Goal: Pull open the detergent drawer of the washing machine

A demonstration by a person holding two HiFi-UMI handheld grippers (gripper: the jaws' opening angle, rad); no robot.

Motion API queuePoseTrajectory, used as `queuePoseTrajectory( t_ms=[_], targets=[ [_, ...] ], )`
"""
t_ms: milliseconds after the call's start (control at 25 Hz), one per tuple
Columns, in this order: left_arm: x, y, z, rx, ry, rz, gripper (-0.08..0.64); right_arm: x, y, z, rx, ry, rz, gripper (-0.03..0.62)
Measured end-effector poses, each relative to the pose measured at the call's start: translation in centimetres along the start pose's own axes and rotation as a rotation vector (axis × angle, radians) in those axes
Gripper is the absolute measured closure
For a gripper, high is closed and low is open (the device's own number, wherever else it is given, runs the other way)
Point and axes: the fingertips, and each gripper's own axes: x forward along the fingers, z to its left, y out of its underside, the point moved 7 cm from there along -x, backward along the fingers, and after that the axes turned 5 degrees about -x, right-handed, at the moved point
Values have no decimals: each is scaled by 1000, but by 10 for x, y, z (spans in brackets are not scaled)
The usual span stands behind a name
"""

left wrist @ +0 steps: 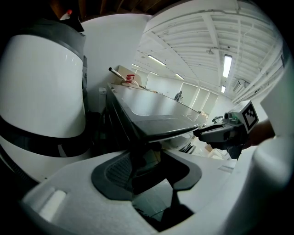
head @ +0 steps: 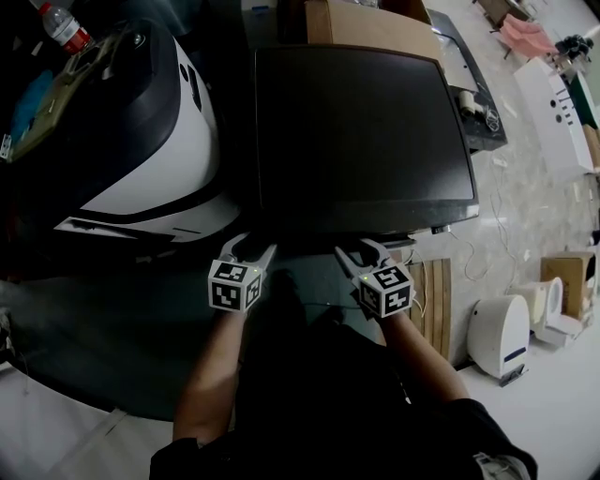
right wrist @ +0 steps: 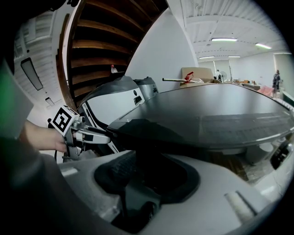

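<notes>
Dark-topped washing machine (head: 361,131) sits right in front of the person. Its front edge is level with both grippers, and the detergent drawer can't be made out from above. Left gripper (head: 248,246) and right gripper (head: 364,248) both gape wide, gripping nothing. A red-capped plastic bottle (head: 64,26) lies top left, contents unclear.

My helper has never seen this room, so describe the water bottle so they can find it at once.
Find the big dark top in the middle of the head view, then the rounded white-and-black machine to its left. The bottle lies beyond that machine, at the picture's top left corner. It is the only clear plastic thing there, with a red label.
</notes>
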Motion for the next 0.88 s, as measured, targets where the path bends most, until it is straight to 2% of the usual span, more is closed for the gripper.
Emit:
queuePoseTrajectory(
  t_ms=[280,560,880],
  targets=[
    [-1,2,-6,7,5,10,348,0,0,-2,13,-9,9,448],
    [-6,1,-8,-20,2,6,348,-1,-3,0,18,-1,11,446],
    [-11,2,-10,6,-1,-10,370,1,-3,2,18,11,19,446]
  ],
)
